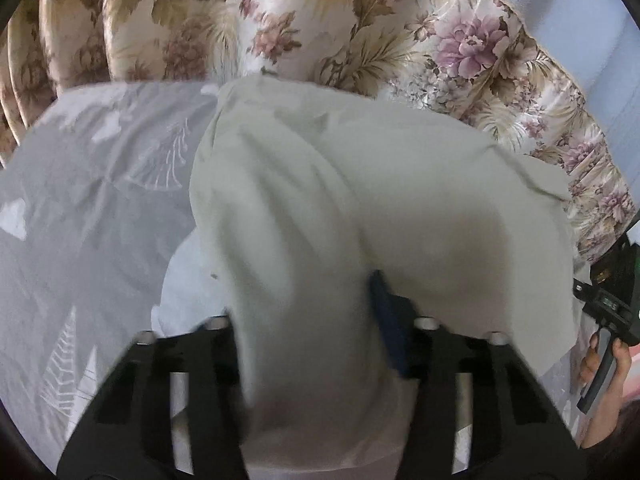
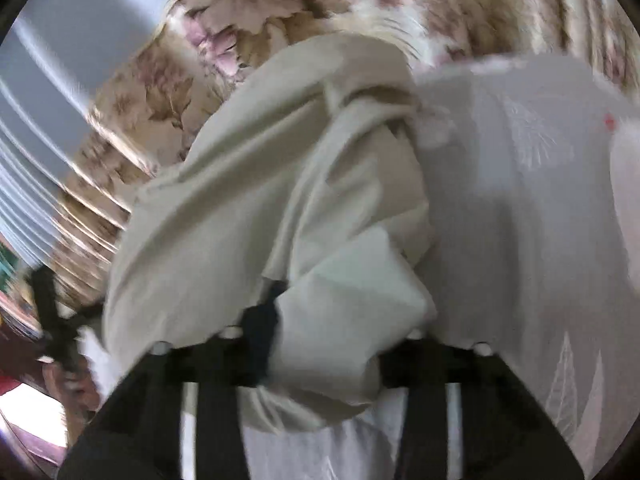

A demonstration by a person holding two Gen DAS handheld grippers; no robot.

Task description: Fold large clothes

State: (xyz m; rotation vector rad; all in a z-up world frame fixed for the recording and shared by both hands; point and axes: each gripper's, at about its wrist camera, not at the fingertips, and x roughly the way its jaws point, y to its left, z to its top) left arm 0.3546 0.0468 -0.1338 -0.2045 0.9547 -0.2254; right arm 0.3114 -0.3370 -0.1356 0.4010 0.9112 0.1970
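Note:
A large cream-white garment (image 1: 340, 200) hangs lifted above a bed with a pale grey leaf-print sheet (image 1: 88, 184). My left gripper (image 1: 312, 320) is shut on a bunch of the garment; the cloth drapes over its fingers, and only the right blue pad (image 1: 386, 320) shows. In the right wrist view my right gripper (image 2: 332, 320) is shut on another folded part of the garment (image 2: 280, 184), with the left pad (image 2: 260, 332) visible. The right gripper's body (image 1: 612, 300), held by a hand, shows at the right edge of the left wrist view. The right wrist view is motion-blurred.
A floral curtain (image 1: 280, 20) hangs behind the bed. A pale wall (image 1: 580, 20) is beside it. The grey leaf-print sheet also shows in the right wrist view (image 2: 520, 200). Blurred colourful items (image 2: 16, 280) lie at the left edge there.

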